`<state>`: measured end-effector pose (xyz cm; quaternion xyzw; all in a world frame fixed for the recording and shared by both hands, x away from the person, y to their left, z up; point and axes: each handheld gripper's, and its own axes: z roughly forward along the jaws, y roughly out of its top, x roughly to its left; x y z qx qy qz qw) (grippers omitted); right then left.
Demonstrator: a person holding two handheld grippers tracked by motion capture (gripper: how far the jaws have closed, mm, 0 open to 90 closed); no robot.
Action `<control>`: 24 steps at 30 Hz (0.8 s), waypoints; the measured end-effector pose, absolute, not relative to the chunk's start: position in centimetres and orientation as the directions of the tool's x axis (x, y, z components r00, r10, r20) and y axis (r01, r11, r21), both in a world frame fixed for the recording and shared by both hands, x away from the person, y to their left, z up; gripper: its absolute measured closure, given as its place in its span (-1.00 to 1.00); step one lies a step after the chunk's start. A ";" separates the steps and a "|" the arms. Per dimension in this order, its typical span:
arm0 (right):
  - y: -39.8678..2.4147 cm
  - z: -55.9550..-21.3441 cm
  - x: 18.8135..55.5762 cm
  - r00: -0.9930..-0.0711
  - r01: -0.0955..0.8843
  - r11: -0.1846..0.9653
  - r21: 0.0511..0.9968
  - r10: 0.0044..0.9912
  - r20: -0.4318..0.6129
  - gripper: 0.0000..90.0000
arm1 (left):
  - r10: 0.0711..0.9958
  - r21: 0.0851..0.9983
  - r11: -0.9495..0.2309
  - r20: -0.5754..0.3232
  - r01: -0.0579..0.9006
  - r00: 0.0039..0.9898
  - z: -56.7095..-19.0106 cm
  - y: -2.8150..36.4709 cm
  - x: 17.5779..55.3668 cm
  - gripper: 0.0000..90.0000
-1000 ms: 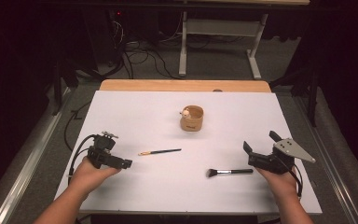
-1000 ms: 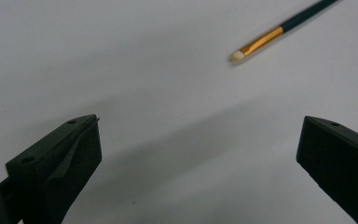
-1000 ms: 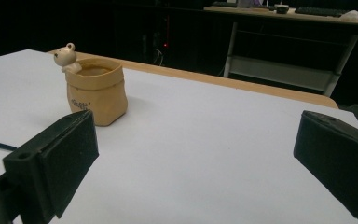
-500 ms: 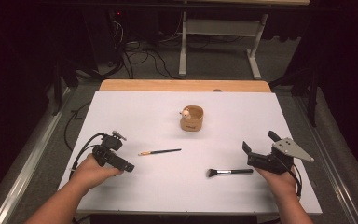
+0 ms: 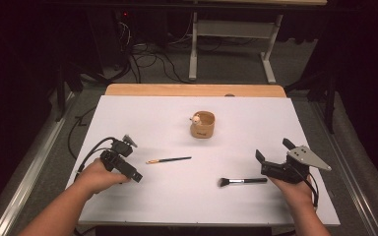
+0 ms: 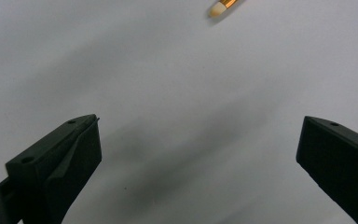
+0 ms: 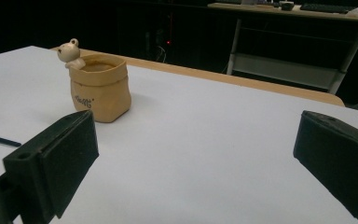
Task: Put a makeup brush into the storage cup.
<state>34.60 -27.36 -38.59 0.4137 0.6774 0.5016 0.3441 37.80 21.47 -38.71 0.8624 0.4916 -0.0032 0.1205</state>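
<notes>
A tan cup (image 5: 203,125) with a small bear figure on its rim stands mid-table, also seen in the right gripper view (image 7: 100,88). A thin orange-handled brush (image 5: 169,160) lies left of centre, and its pale tip (image 6: 223,5) shows at the top of the left gripper view. A black makeup brush (image 5: 242,181) lies at the right. My left gripper (image 5: 133,160) is open just left of the thin brush, with bare table between its jaws (image 6: 200,158). My right gripper (image 5: 273,150) is open beside the makeup brush's handle end and faces the cup (image 7: 196,163).
The white table top (image 5: 152,113) has a wooden strip (image 5: 195,90) along its far edge. Beyond it are dark floor, cables and a desk frame (image 5: 229,29). A metal rail (image 5: 34,167) runs along the left side.
My left gripper has moved right and forward toward the thin brush's tip and tilted down at the table. The right gripper has stayed in place.
</notes>
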 end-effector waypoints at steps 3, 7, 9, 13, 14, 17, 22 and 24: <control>-27.4 -38.6 34.6 -0.425 0.210 0.159 0.965 0.904 -0.056 -0.97 | 0.842 0.190 -0.504 -0.113 0.843 0.528 -38.2 21.4 38.0 -0.99; -27.4 -38.6 34.6 -0.423 0.211 0.161 0.964 0.904 -0.058 -0.97 | 0.836 0.184 -0.518 -0.099 0.835 0.540 -37.1 21.2 38.3 -0.99; -27.4 -38.6 34.6 -0.423 0.211 0.160 0.964 0.904 -0.057 -0.97 | 0.831 0.173 -0.528 -0.096 0.831 0.548 -36.7 21.0 38.5 -0.99; -27.4 -38.6 34.6 -0.423 0.212 0.159 0.964 0.904 -0.057 -0.97 | 0.805 0.138 -0.572 -0.093 0.809 0.585 -36.0 20.5 38.9 -0.99; -27.4 -38.6 34.5 -0.422 0.215 0.156 0.964 0.905 -0.052 -0.97 | 0.798 0.133 -0.582 -0.095 0.802 0.595 -35.9 20.3 38.9 -0.99; -27.4 -38.6 34.6 -0.424 0.214 0.155 0.964 0.904 -0.051 -0.97 | 0.780 0.138 -0.606 -0.094 0.784 0.619 -35.6 19.8 39.2 -0.99; -27.5 -38.6 34.6 -0.421 0.215 0.156 0.964 0.906 -0.053 -0.97 | 0.772 0.152 -0.615 -0.084 0.774 0.630 -35.4 19.4 39.6 -0.99; -27.5 -38.6 34.5 -0.421 0.216 0.156 0.964 0.905 -0.053 -0.97 | 0.772 0.151 -0.616 -0.080 0.773 0.630 -35.5 19.1 39.8 -0.99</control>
